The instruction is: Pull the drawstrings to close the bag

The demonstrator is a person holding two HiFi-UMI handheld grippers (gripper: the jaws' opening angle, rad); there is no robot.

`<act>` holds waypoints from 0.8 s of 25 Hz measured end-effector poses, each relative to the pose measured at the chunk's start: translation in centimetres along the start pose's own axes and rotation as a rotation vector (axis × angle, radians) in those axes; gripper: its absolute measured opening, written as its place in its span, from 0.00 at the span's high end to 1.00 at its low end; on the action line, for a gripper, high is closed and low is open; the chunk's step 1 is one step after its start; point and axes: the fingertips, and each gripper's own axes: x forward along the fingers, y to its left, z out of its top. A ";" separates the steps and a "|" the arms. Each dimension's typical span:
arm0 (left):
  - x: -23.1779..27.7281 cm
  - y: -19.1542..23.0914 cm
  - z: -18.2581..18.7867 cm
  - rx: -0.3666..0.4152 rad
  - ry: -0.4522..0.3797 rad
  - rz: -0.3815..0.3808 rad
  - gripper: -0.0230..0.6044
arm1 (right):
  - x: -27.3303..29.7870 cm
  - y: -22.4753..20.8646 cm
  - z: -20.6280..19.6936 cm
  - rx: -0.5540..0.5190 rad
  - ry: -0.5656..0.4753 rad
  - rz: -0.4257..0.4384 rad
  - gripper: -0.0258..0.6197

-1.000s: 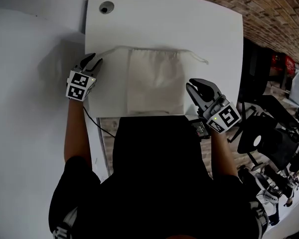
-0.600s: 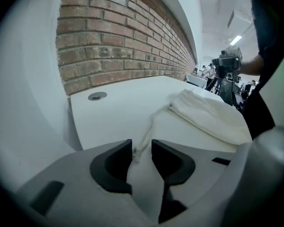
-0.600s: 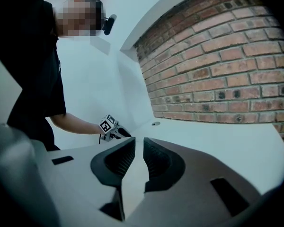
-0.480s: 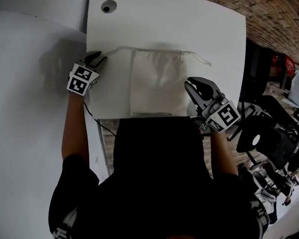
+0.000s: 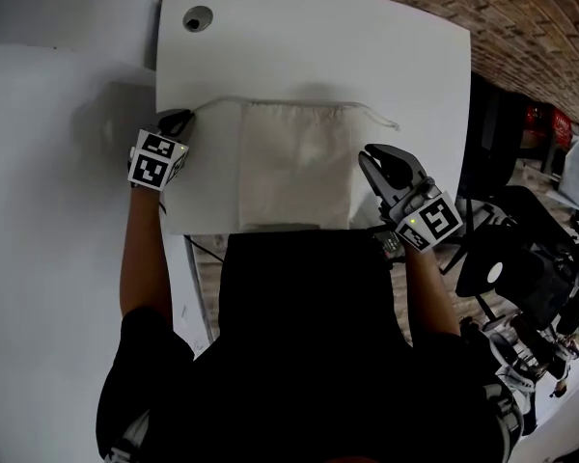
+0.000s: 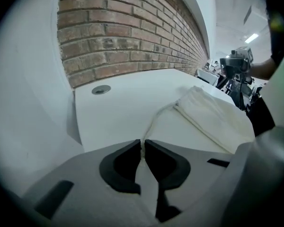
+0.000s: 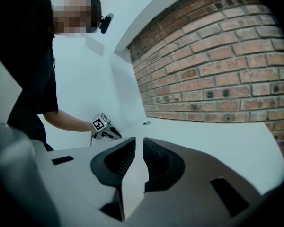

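**Q:** Where does the head view sit?

**A:** High above the desk's (image 5: 318, 46) near edge, facing steeply down. It takes in the whole desk top from well back.

**Q:** And the left gripper view?

**A:** It rides on the left gripper (image 5: 180, 119) at the desk's left edge, low and close to the surface. It faces across the desk toward the brick wall (image 6: 123, 37).

**Q:** The right gripper view?

**A:** It rides on the right gripper (image 5: 374, 154) over the desk's right side, by the near edge. It faces the far left corner.

**Q:** What do the views share?

**A:** All three show the round hole (image 5: 197, 18) at the far left corner. The head and left gripper views share the bag (image 5: 294, 162) and drawstring (image 6: 156, 119). The right gripper view also shows the left gripper.
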 end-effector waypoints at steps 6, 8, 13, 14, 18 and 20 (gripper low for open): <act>-1.3 0.5 -0.5 -0.033 -0.012 0.056 0.90 | -3.9 -9.2 -4.4 -0.018 0.106 -0.210 0.78; -1.7 0.7 -0.5 -0.032 -0.012 0.077 0.90 | -4.6 -11.3 -6.9 -0.051 0.201 -0.216 0.74; -1.3 0.5 -0.6 -0.063 0.007 0.082 0.90 | -4.1 -13.4 -12.3 -0.120 0.360 -0.149 0.67; -1.2 0.5 -0.6 -0.070 0.011 0.079 0.90 | -3.8 -13.7 -12.7 -0.119 0.360 -0.147 0.67; -0.9 0.5 -0.8 -0.089 0.027 0.072 0.90 | -2.6 -14.5 -13.6 -0.153 0.376 -0.127 0.67; -0.7 0.4 -0.7 -0.090 0.034 0.066 0.90 | -2.3 -14.7 -14.3 -0.176 0.398 -0.111 0.67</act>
